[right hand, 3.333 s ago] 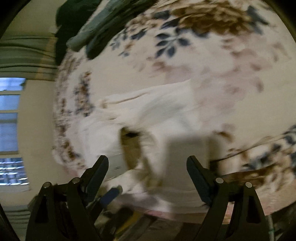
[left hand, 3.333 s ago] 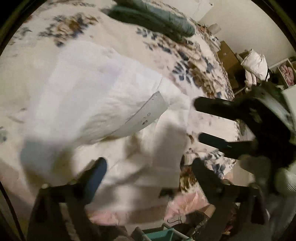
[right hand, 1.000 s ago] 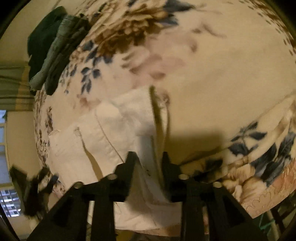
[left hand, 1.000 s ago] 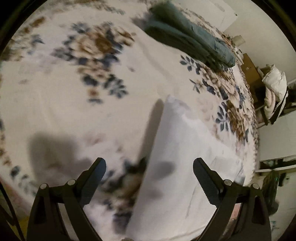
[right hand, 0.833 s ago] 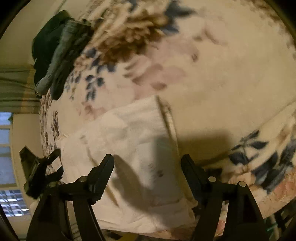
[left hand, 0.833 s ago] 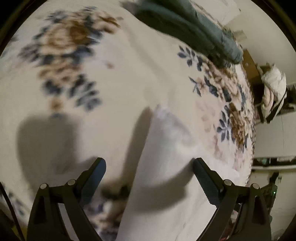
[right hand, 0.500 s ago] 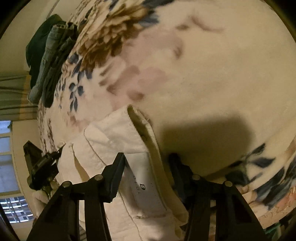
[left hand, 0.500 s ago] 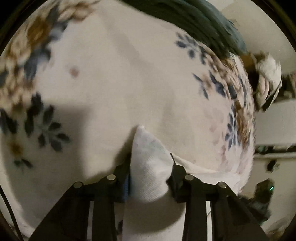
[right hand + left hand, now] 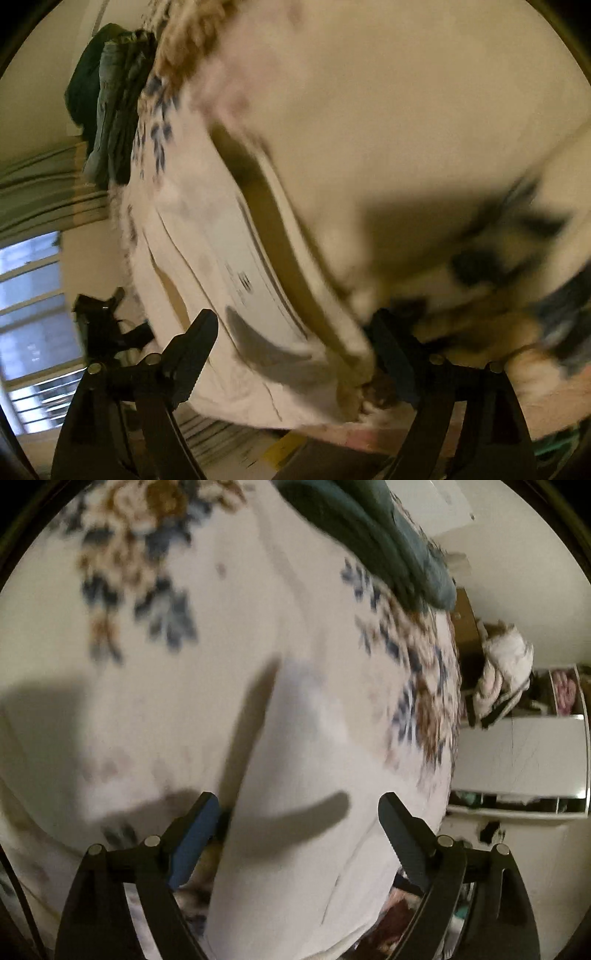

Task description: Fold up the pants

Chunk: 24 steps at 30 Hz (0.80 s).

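Note:
White folded pants [image 9: 295,812] lie on a flowered bedspread [image 9: 166,664]. In the left wrist view, my left gripper [image 9: 299,819] is open, its fingers on either side of the pants' narrow end. In the right wrist view, the pants [image 9: 221,288] show their waistband and an inside label. My right gripper [image 9: 295,339] is open around that waistband end. The left gripper [image 9: 107,332] shows dark at the left of the right wrist view. Both views are blurred.
A pile of dark green and blue-grey folded clothes [image 9: 388,542] lies at the far side of the bed, also in the right wrist view [image 9: 110,110]. A window [image 9: 33,314] is at left. White furniture [image 9: 517,760] and a bundle of clothes [image 9: 502,672] stand beyond the bed's right edge.
Both grippers were shut on the pants half a second ago and have opened. Both have pulled back a little from the cloth, which now lies on the bed.

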{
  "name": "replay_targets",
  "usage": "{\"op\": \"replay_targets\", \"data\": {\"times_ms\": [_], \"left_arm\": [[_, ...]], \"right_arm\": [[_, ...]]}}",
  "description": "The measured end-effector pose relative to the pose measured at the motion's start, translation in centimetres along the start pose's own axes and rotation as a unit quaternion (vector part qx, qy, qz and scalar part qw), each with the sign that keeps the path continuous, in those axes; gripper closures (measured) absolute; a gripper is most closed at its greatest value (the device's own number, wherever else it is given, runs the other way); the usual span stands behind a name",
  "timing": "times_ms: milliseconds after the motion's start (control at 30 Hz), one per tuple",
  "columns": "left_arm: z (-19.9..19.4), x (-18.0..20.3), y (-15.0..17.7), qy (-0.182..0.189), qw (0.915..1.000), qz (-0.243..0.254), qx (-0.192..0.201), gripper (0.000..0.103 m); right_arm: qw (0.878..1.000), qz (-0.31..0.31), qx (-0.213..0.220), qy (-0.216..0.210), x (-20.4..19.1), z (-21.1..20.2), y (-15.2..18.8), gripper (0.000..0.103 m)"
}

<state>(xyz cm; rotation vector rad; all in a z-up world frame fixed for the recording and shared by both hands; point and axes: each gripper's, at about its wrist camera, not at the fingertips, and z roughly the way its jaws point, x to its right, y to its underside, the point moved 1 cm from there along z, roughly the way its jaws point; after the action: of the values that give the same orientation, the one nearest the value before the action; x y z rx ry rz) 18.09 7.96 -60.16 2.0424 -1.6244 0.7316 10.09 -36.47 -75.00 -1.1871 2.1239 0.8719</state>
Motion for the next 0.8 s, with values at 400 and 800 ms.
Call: {"op": "replay_targets", "data": {"times_ms": [400, 800], "left_arm": [[4.7, -0.5, 1.9, 0.017, 0.9971, 0.039, -0.062, 0.008], [1.6, -1.1, 2.2, 0.055, 0.9947, 0.076, -0.041, 0.062]], "right_arm": [[0.99, -0.108, -0.06, -0.06, -4.1, 4.7, -1.1, 0.003], [0.993, -0.112, -0.04, -0.026, -6.8, 7.4, -0.2, 0.035]]}}
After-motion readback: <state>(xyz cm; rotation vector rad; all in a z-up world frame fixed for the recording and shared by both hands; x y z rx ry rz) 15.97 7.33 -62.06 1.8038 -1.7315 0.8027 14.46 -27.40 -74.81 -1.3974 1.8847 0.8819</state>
